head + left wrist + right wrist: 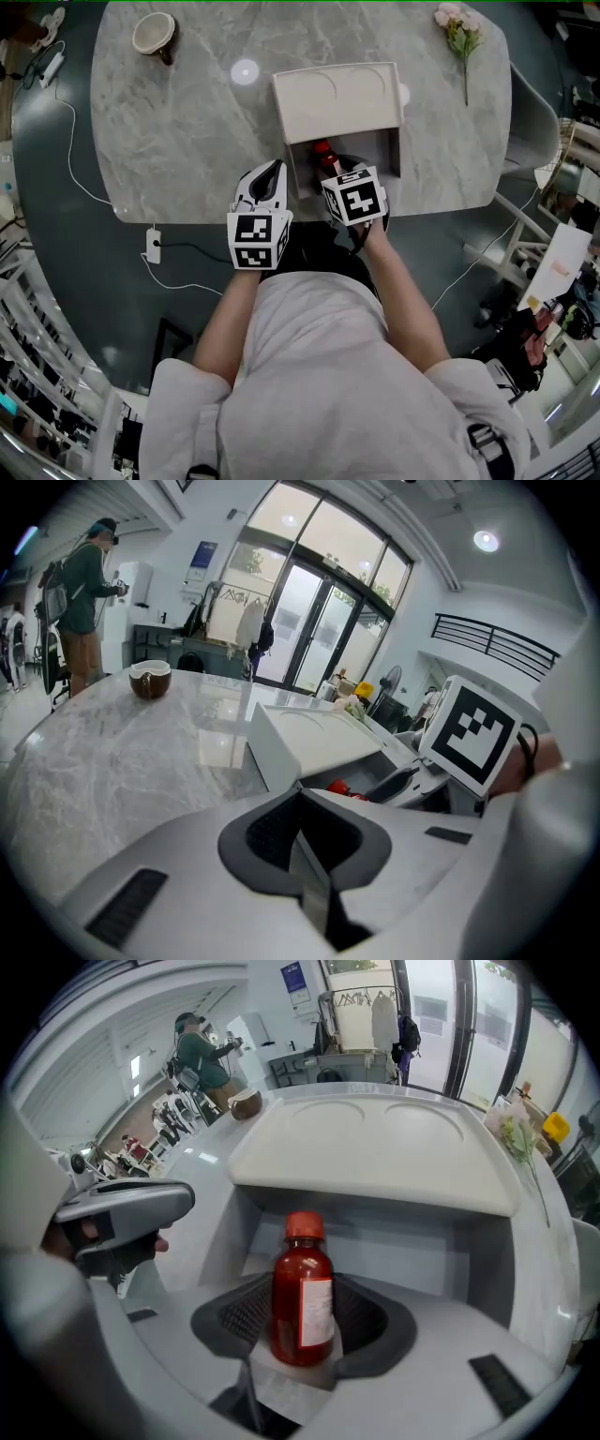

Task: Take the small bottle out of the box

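Observation:
A small red bottle with a red cap and a white label stands upright inside the open white box on the marble table; its cap also shows in the head view and the left gripper view. My right gripper points steeply down into the box, open, with the bottle between its dark pads, which flank it closely. My left gripper rests on the table just left of the box, shut, nothing between its jaws. The box lid stands tipped back behind the bottle.
A brown cup sits at the table's far left and a pink flower sprig at the far right. The table's near edge runs just below the grippers. A cable and adapter lie on the floor. A person stands far behind.

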Demonstrator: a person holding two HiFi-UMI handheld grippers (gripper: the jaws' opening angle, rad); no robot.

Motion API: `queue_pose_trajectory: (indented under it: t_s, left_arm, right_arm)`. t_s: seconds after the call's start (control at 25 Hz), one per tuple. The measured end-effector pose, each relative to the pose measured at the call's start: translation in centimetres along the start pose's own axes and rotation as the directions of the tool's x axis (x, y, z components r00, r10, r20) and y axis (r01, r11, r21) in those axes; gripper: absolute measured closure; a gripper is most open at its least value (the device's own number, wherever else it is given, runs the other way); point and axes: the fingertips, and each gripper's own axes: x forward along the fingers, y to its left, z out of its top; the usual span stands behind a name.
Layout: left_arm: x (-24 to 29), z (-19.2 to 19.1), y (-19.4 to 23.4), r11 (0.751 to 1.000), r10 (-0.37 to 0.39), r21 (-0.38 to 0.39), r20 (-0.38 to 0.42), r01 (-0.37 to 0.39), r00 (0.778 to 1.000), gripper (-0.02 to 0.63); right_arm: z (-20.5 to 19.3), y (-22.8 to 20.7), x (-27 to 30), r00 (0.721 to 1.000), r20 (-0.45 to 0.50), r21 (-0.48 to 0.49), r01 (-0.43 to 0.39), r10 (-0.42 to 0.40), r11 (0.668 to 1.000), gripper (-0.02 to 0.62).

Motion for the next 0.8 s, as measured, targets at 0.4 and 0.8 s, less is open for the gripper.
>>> queue_pose_trajectory:
  t_s: [0.4,0.8]
  left_arm:
    - [-0.9,1.3,-1.5,0.999,0.032,0.014,0.041,-0.032,0.999,0.583]
    - [-1.2,1.8,-4.2,0.997,0.066,0.038,0.055,-0.068,0.996,0.583]
  right_arm:
    - [1.2,0.0,-2.2,0.988,0.152,-0.006,-0.032,0.032,0.999,0.385]
    - [0.9,-0.8,-5.5,0.950,0.306,-0.014,-0.054,0.056,0.998,0.385]
